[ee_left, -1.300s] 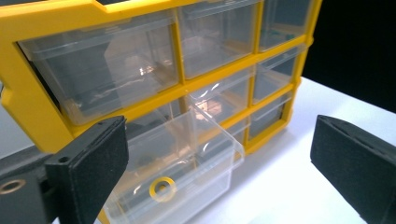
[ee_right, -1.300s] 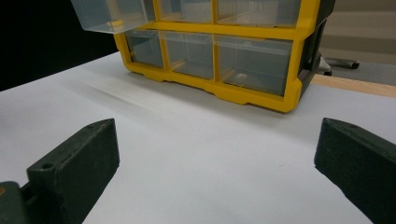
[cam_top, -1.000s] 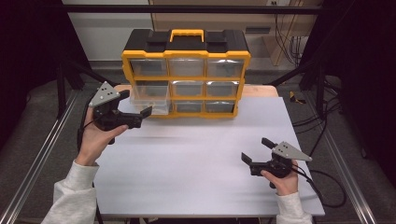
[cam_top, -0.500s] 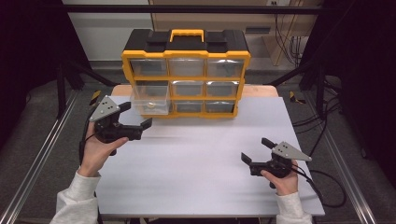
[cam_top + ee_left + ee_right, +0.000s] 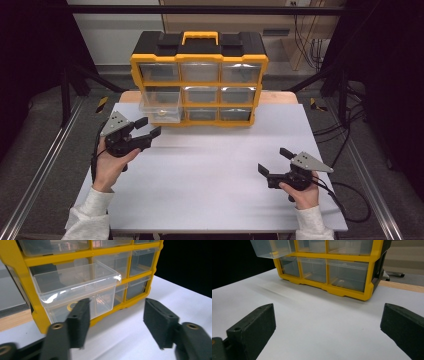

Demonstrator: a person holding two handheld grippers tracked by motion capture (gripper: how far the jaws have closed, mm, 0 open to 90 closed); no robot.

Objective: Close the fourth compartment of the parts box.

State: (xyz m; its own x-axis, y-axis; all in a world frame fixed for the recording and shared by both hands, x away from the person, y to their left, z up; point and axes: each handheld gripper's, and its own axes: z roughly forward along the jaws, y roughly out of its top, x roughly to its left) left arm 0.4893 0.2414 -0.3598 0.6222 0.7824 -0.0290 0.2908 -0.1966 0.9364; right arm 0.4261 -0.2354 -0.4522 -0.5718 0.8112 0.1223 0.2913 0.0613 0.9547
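A yellow and black drawer organizer (image 5: 200, 55) stands at the back of the white table (image 5: 210, 200). Its clear middle-left drawer (image 5: 160, 102) is pulled out, and a small yellowish item (image 5: 71, 306) lies inside it. My left gripper (image 5: 149, 127) hovers just in front of and below that drawer (image 5: 75, 282). Its jaws have just been closing to about half width; nothing is between them, so it is open (image 5: 118, 325). My right gripper (image 5: 274, 161) rests low at the table's right front, open wide and empty (image 5: 328, 327), facing the organizer (image 5: 332, 287).
The organizer's other clear drawers (image 5: 237, 94) are pushed in. A wooden strip (image 5: 277, 96) edges the table behind the organizer. Metal frame rails (image 5: 45, 165) run along both sides, and cables (image 5: 350, 200) trail off the right edge.
My left gripper has sunk toward the table, away from the pulled-out drawer, and its jaws have narrowed. The right gripper has stayed put.
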